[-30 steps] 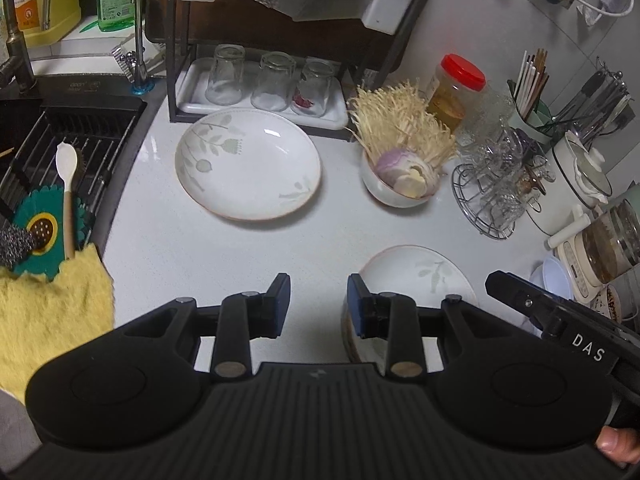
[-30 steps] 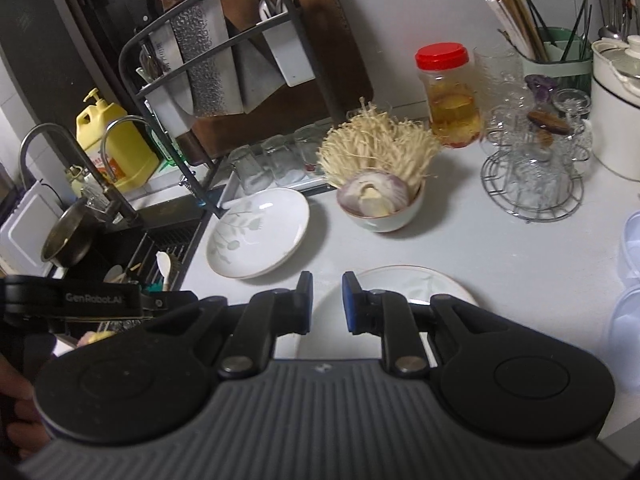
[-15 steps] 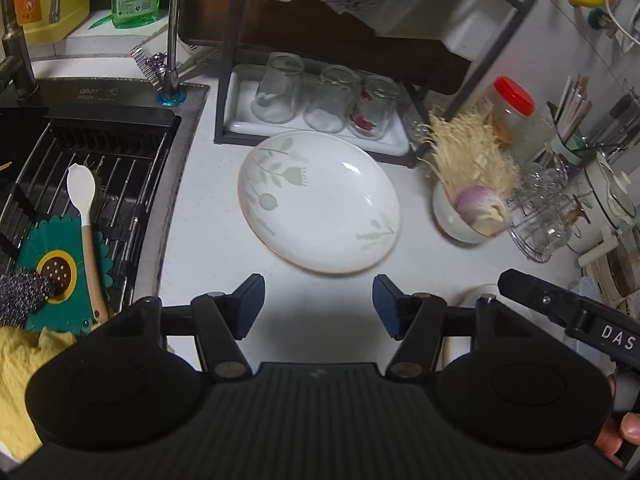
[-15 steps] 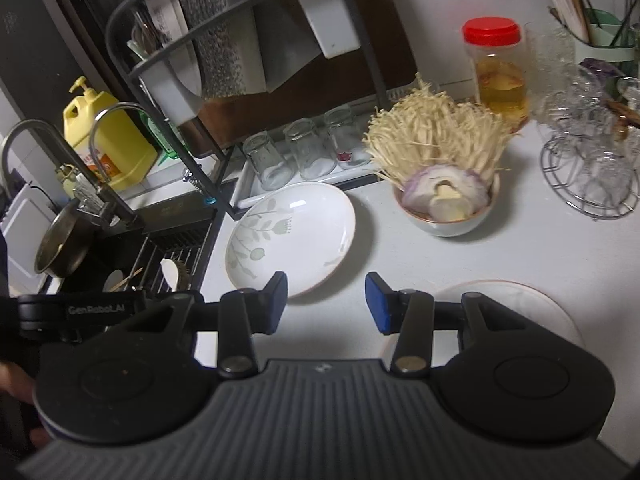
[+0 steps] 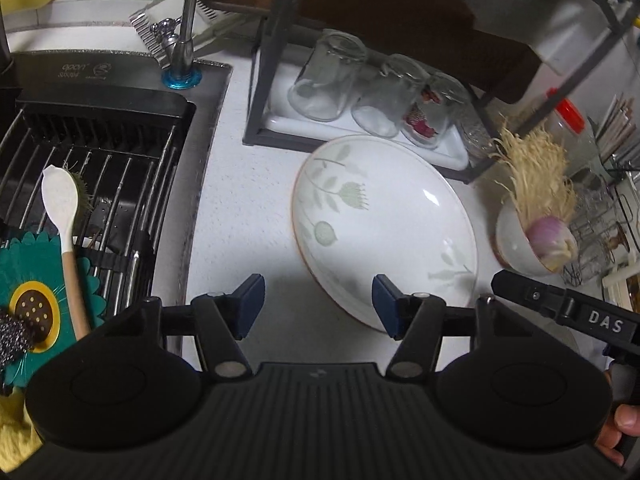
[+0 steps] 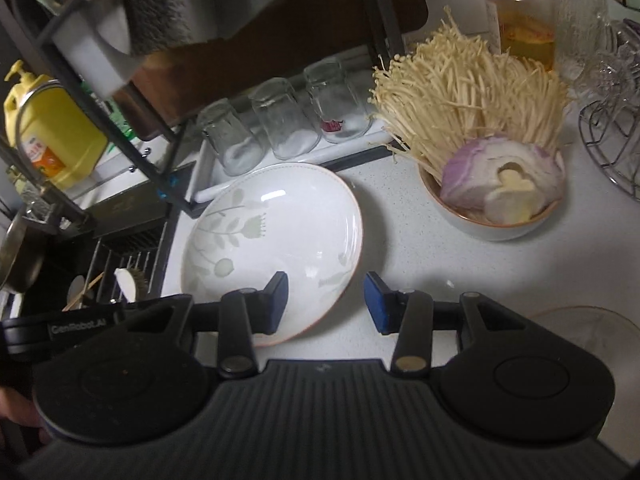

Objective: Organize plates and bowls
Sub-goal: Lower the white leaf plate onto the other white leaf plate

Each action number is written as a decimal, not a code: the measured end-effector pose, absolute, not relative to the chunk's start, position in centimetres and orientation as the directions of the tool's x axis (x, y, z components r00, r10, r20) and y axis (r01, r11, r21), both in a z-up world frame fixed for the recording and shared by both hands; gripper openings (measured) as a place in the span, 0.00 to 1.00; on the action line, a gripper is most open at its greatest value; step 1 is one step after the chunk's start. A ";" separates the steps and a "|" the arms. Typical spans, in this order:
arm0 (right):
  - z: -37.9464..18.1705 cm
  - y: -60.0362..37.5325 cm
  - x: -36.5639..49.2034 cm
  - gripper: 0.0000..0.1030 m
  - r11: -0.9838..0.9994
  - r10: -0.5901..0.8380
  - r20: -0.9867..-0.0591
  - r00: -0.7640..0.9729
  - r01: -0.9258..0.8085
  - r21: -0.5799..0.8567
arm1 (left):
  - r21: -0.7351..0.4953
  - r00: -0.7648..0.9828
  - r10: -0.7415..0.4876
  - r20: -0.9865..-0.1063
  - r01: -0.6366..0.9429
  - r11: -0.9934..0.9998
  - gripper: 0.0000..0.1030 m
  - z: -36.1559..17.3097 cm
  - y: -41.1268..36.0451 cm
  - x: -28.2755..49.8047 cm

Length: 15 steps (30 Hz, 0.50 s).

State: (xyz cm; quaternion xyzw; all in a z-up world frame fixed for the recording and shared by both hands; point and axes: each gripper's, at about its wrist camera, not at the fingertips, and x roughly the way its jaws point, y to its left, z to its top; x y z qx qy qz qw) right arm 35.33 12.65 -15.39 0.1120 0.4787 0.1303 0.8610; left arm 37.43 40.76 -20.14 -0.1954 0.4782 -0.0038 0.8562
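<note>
A large white plate with a pale leaf print (image 5: 384, 228) lies on the white counter in front of the dish rack; it also shows in the right wrist view (image 6: 276, 240). My left gripper (image 5: 318, 306) is open and empty, its right finger over the plate's near left rim. My right gripper (image 6: 326, 300) is open and empty, its left finger over the plate's near right rim. A second white plate (image 6: 592, 332) peeks out at the right. A bowl (image 6: 496, 220) holds enoki mushrooms and a cut onion.
A black dish rack (image 5: 280, 80) with upturned glasses (image 5: 328, 76) stands behind the plate. The sink (image 5: 100, 184) with a drain rack, spoon and sponge lies left. A red-lidded jar (image 6: 520, 12) and a wire glass holder (image 6: 612, 136) stand at the right.
Both grippers have opened wide and moved forward and left toward the large plate. The second plate has slid out of the left view.
</note>
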 end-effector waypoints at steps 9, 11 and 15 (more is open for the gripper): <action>-16.7 13.7 38.1 0.44 0.950 0.303 -0.803 0.513 -0.099 0.296 | -0.338 0.558 -0.188 -0.808 -0.179 0.924 0.62 -20.3 41.7 39.5; -17.2 13.6 38.6 0.44 0.950 0.300 -0.812 0.501 -0.083 0.300 | -0.339 0.562 -0.190 -0.805 -0.174 0.924 0.62 -20.5 41.9 39.9; -17.9 13.6 39.3 0.44 0.956 0.278 -0.822 0.497 -0.062 0.285 | -0.333 0.568 -0.184 -0.803 -0.169 0.928 0.62 -21.1 42.2 40.5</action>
